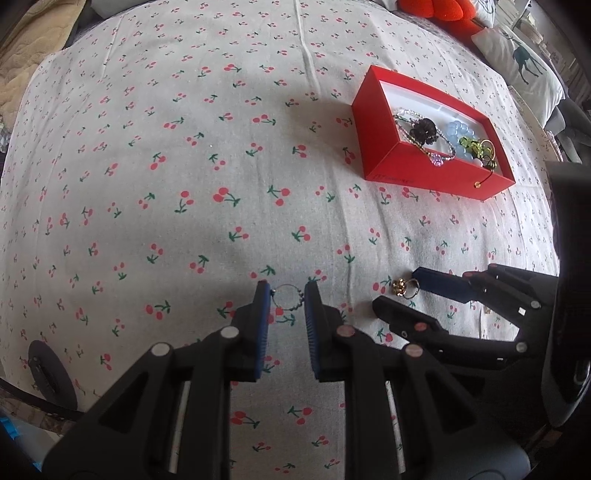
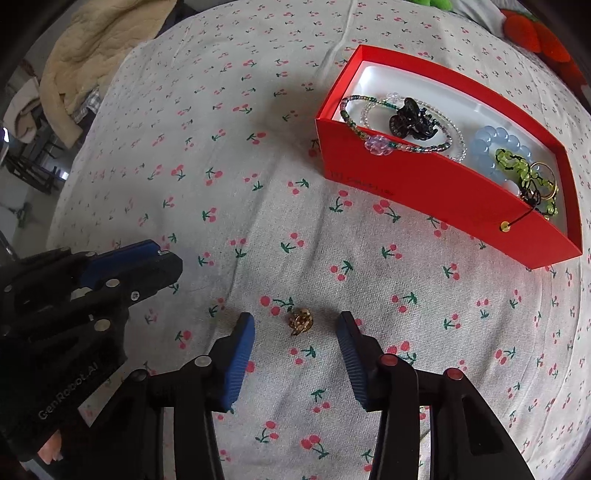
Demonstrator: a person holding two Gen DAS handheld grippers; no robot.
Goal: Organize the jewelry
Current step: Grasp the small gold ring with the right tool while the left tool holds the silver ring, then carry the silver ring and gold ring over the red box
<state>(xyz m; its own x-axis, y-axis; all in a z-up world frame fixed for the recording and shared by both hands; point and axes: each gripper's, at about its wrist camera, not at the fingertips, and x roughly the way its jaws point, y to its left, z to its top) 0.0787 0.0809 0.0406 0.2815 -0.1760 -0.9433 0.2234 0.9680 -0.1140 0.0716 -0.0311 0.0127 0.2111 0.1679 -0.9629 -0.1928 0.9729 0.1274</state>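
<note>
Jewelry left on the cloth: two pieces, both on the near side of the red box (image 2: 436, 192). Thin wire hoop (image 1: 287, 297) with small dark beads lies flat on the cherry-print sheet (image 1: 184, 147), well apart from the box, toward its near-left. Gold ring (image 2: 300, 320) with a knotted top sits on the sheet too, near the hoop, on the side closer to the box but still clear of it.

Left gripper (image 1: 287, 291): fingers apart, blue pads either side of the hoop, tips right at the hoop's edges. Cannot tell if the pads touch the wire. Nothing clamped.

Right gripper (image 2: 295, 323): fingers wide apart, gold ring centred in the gap, not touching either pad. In the left wrist view the same ring (image 1: 404, 287) shows between the right gripper's (image 1: 395, 291) tips.

Box contents, all on the white liner: multicolour bead strand (image 2: 388, 142) with a lilac flower bead, draped over the box's near wall; clear bead strand beside it; black claw clip (image 2: 412, 118) on top of both; pale blue bead bracelet (image 2: 495, 144) further right; green bead piece (image 2: 513, 164) and gold bangle (image 2: 546, 177) at the box's right end. Black cord with a yellow bead (image 2: 504, 226) hangs over the box's outer wall.

Beyond the box: orange plush (image 1: 436, 9), deer-print pillow (image 1: 524, 62). Far left of the box: beige quilt (image 2: 99, 48).
</note>
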